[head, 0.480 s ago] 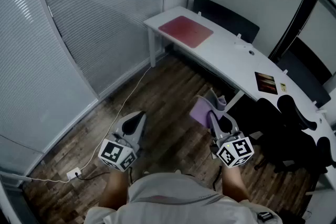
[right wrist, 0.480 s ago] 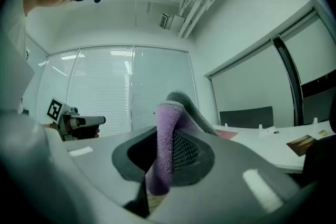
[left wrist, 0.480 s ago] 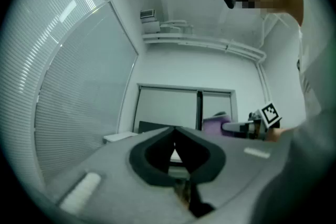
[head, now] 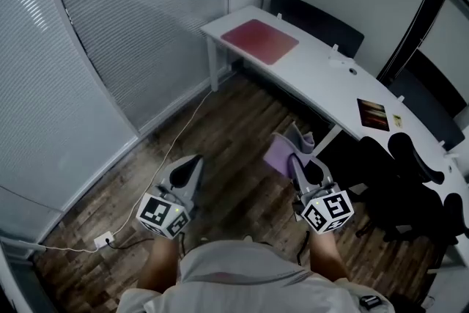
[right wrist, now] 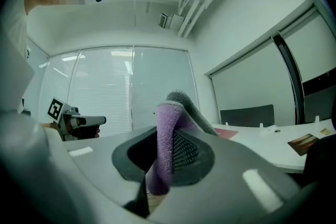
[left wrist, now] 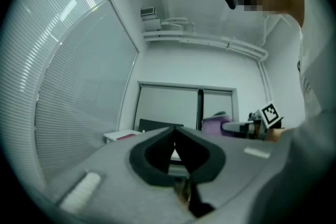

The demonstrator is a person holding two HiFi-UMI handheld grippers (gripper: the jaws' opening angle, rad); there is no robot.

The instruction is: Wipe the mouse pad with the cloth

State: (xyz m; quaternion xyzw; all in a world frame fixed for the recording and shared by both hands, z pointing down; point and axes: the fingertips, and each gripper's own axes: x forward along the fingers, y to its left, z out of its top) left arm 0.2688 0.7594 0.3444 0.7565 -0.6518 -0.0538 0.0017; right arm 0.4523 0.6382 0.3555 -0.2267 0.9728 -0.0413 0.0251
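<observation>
The mouse pad (head: 260,41), a red rectangle, lay flat near the far left end of the long white table (head: 322,84), well apart from both grippers. A dark wooden floor (head: 227,143) spread below the person, with slatted blinds (head: 117,26) along the wall on the left. A black chair (head: 315,22) stood behind the table, and a black office chair (head: 410,172) stood on its near side to the right. The left gripper (head: 192,162) was held low over the floor, its fingers brought together at the tips with nothing between them. The right gripper (head: 297,152) was held beside it, nearer the table, its fingers clamped on the cloth (head: 281,155), a purple and grey towel that stuck up past the fingertips and folded over. A small dark printed card (head: 371,114) lay on the table toward the right. A thin white cable (head: 176,135) ran across the floor to a socket (head: 102,240).
</observation>
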